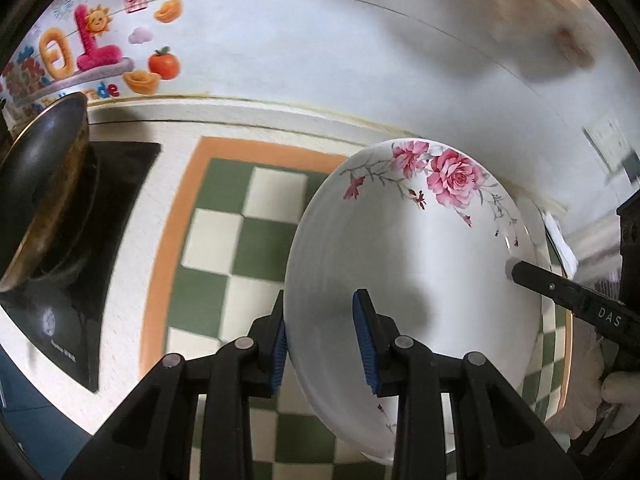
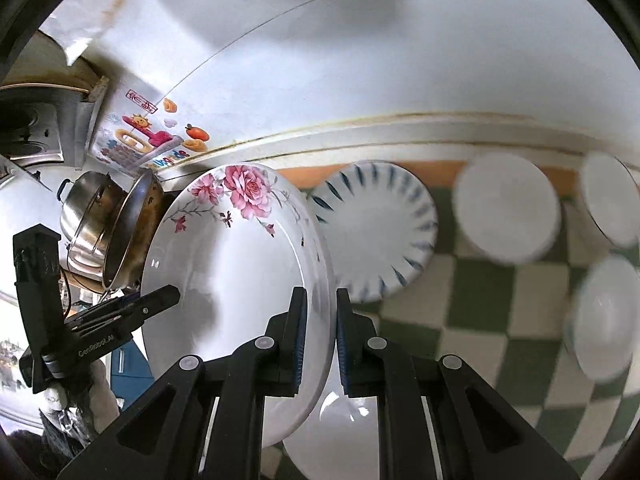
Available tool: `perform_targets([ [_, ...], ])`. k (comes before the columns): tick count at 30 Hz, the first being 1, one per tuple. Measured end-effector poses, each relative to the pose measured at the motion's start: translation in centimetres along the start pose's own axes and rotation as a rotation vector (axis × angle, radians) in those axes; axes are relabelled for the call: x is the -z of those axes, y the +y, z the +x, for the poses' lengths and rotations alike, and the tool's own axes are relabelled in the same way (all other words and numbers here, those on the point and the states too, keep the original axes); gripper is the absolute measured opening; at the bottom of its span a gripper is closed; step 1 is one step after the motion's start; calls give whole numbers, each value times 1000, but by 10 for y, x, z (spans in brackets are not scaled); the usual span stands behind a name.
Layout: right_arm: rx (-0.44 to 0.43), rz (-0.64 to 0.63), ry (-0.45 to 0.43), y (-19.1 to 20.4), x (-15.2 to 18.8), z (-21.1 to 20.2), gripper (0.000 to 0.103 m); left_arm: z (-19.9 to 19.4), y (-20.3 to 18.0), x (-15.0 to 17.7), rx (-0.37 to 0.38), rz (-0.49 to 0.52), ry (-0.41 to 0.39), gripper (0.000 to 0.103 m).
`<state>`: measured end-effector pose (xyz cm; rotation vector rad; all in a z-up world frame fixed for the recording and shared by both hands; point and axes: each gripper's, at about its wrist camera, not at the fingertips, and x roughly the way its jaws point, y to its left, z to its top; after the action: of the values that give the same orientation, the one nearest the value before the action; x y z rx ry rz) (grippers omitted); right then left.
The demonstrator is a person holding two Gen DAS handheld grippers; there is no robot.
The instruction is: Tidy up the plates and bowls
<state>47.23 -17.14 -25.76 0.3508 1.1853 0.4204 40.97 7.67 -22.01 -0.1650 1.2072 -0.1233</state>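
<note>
A white deep plate with pink roses (image 1: 420, 260) hangs tilted above the green-and-cream checked mat (image 1: 224, 240). My left gripper (image 1: 324, 344) is shut on its near rim, one blue pad outside and one inside. The right gripper's finger (image 1: 520, 272) reaches the opposite rim. In the right wrist view the same rose plate (image 2: 224, 272) stands nearly edge-on, and my right gripper (image 2: 320, 344) is shut on its rim. The left gripper (image 2: 160, 296) shows at the plate's far side.
On the mat lie a blue-striped plate (image 2: 376, 232), three white bowls (image 2: 508, 208) (image 2: 612, 200) (image 2: 604, 320) and a white plate (image 2: 344, 432) below my fingers. A dark wok (image 1: 44, 184) sits on a black stove (image 1: 120, 200). A steel pot (image 2: 88, 208) stands behind it.
</note>
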Motion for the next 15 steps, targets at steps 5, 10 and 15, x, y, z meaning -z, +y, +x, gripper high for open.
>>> perform_targets([
  [5, 15, 33, -1, -33, 50, -23, 15, 10, -30, 33, 10, 52, 56, 28],
  [10, 27, 80, 39, -62, 93, -16, 15, 40, -44, 64, 19, 68, 149, 28],
  [15, 42, 131, 94, -88, 125, 11, 15, 73, -50, 87, 4, 83, 234, 28],
])
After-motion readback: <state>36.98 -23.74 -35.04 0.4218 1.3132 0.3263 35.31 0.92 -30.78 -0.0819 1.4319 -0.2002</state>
